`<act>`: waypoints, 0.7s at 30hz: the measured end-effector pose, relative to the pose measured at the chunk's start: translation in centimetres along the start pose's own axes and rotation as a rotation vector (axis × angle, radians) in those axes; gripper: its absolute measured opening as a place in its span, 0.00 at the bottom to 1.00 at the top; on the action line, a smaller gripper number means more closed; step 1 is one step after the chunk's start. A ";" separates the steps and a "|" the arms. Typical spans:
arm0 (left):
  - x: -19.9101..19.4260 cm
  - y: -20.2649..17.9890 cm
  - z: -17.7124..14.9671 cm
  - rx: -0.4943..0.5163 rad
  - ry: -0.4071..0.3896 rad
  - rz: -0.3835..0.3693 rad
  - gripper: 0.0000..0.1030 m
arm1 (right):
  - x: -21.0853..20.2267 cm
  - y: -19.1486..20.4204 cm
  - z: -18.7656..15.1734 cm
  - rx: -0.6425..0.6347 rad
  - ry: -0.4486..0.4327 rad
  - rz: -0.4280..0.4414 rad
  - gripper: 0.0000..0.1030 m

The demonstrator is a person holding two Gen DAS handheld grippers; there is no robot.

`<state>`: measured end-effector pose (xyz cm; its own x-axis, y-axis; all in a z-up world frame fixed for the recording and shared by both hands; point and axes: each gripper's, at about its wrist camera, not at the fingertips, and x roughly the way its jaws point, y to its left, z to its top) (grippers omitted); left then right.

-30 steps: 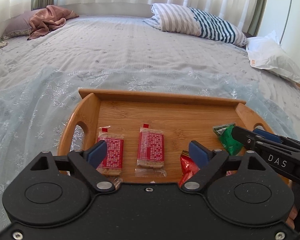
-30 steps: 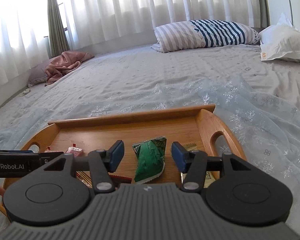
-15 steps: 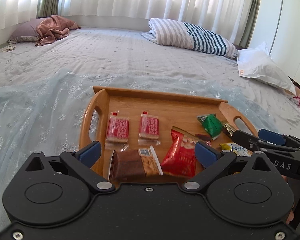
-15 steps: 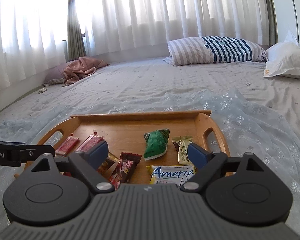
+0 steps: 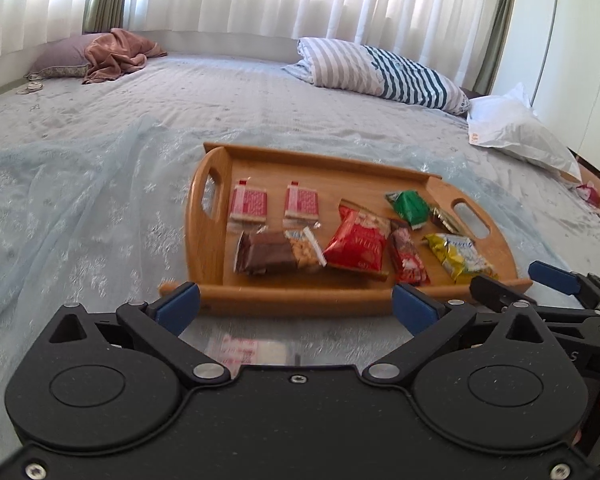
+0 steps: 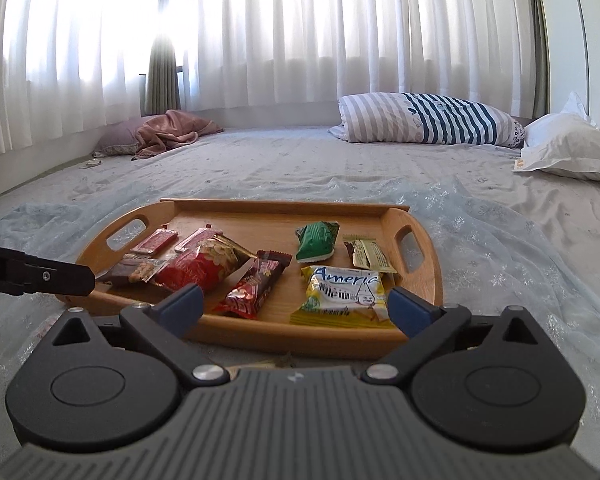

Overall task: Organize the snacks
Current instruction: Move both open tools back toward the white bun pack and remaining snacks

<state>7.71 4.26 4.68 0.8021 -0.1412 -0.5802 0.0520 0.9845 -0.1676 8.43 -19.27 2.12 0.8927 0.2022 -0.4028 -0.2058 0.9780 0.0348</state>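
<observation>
Wooden tray (image 5: 300, 300) set flat on the pale blue bedspread (image 5: 80, 200), near the foot of the bed, handles at left and right, likely so both hands can reach in from the near side. Snacks laid inside in loose rows: two red-and-white cracker packs (image 5: 248, 204) side by side at far left, lined up neatly as if already sorted; brown bar (image 5: 272, 256) just in front of them; red bag (image 5: 358, 244) in the middle, its edge lapping the dark red bar (image 5: 408, 258) beside it; yellow pack (image 5: 460, 258) at near right; green pack (image 5: 410, 208) and small gold pack (image 5: 446, 218) at far right by the handle. Larger packs kept toward the near edge, probably for easy picking. One more blurred pink-and-white pack (image 5: 240, 350) lying on the bedspread outside the tray, just under the left claw (image 5: 296, 306), so sorting judged not quite done. Left claw spread wide, nothing between its blue pads (image 5: 178, 308), hovering just short of the near rim. Right claw (image 6: 296, 308) opening at this moment, also nothing between its pads, hovering over the near rim in front of the yellow pack. Both aimed slightly downward, seemingly clear of the snacks to avoid knocking the rows.
</observation>
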 end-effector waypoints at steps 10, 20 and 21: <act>0.0 0.2 -3.4 0.026 0.017 0.057 0.99 | -2.9 1.4 -3.2 -0.024 -0.007 -0.028 1.00; 0.0 0.6 -4.8 0.002 0.008 0.062 0.99 | -4.1 2.1 -5.5 -0.033 0.015 -0.029 1.00; 0.0 0.6 -4.8 -0.002 0.005 0.059 0.99 | -4.2 2.2 -5.6 -0.032 0.017 -0.027 1.00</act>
<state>4.86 4.39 0.71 0.8008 -0.0833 -0.5931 0.0037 0.9910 -0.1342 2.00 -18.29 -1.28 0.8914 0.1742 -0.4185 -0.1944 0.9809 -0.0056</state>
